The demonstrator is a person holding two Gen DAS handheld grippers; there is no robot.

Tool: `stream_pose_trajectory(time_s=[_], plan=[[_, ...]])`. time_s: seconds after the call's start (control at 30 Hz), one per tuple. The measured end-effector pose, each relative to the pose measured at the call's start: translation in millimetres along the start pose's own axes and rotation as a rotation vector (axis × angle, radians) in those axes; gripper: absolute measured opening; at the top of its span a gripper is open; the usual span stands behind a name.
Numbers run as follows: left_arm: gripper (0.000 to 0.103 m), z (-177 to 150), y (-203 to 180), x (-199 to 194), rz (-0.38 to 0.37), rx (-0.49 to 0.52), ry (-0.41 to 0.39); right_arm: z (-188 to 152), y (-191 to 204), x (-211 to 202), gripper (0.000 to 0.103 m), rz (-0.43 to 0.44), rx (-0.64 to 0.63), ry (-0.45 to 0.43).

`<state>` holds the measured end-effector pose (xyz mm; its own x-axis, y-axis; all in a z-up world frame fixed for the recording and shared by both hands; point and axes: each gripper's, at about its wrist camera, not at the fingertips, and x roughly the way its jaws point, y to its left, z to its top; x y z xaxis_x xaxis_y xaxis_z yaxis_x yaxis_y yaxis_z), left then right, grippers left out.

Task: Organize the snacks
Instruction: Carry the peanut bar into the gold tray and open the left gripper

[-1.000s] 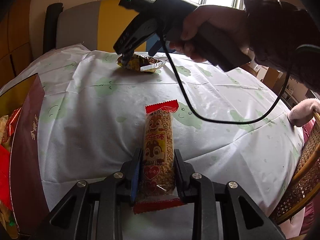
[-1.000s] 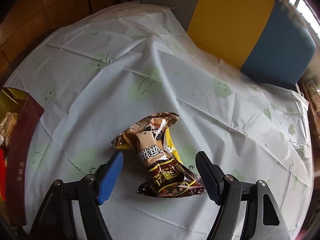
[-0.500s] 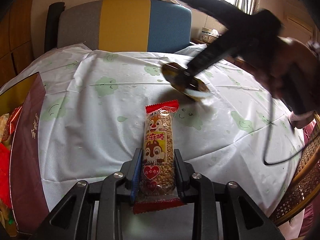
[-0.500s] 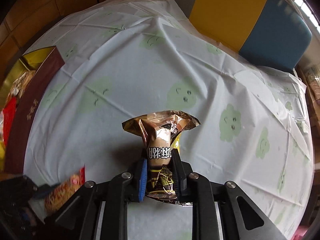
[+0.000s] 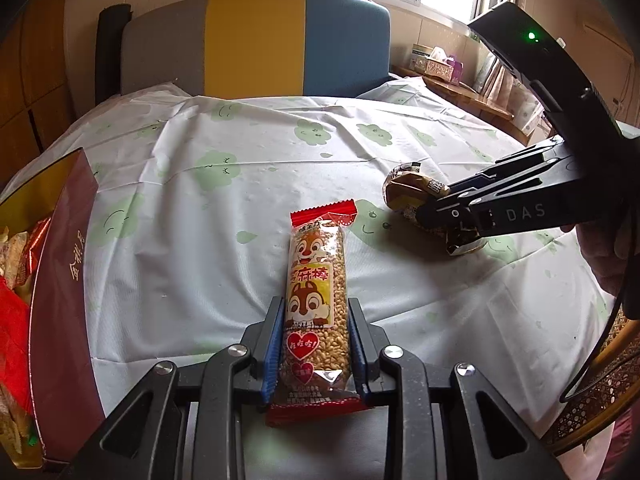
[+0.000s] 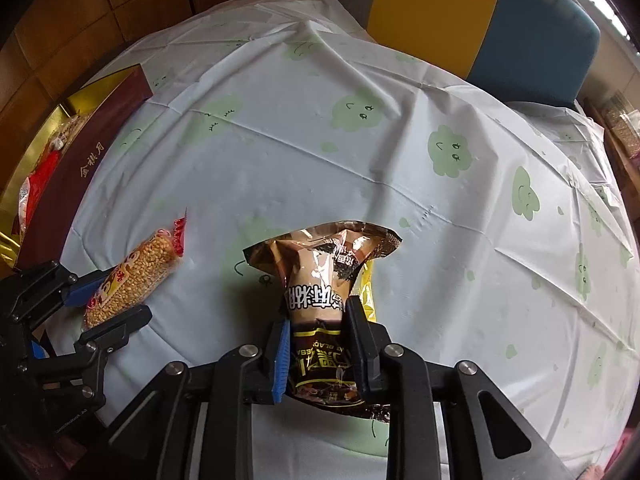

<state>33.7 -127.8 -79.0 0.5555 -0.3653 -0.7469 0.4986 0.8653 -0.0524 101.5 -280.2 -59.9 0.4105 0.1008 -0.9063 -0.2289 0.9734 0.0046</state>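
My left gripper (image 5: 316, 312) is shut on a long clear puffed-grain bar packet (image 5: 316, 280) with red ends and a squirrel picture, held just above the tablecloth. It also shows in the right wrist view (image 6: 132, 276), at the left. My right gripper (image 6: 318, 316) is shut on a shiny brown and gold snack packet (image 6: 320, 276), squeezed at its middle. In the left wrist view that packet (image 5: 408, 188) and the right gripper (image 5: 452, 216) are at the right, low over the table.
A dark red gift box (image 5: 60, 280) with a gold inside holds several red snack packets at the table's left edge; it also shows in the right wrist view (image 6: 80, 168). A grey, yellow and blue chair back (image 5: 256, 44) stands behind the table. A wicker chair (image 5: 592, 408) is at the right.
My right gripper closed on the brown packet at the far side, lifted it and carried it right and nearer. My left gripper has kept its hold on the grain bar and barely moved.
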Motion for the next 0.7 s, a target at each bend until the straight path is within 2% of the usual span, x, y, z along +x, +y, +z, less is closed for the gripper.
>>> stream_pose_trajectory(time_s=[0.27,0.4,0.57,0.7], plan=[[0.029,1,-4,-3,0.027,-0.001,0.021,-4,28,8,0.029,-0.124,-0.155,-0.009],[0.029,6,3,-11,0.011,-0.041,0.037,-5,29,9,0.030,-0.122,-0.158,-0.010],[0.029,17,18,-41,-0.002,-0.088,-0.009,-5,28,9,0.032,-0.124,-0.166,-0.010],[0.029,29,44,-67,-0.005,-0.167,-0.043,-6,30,9,0.032,-0.129,-0.171,-0.014]])
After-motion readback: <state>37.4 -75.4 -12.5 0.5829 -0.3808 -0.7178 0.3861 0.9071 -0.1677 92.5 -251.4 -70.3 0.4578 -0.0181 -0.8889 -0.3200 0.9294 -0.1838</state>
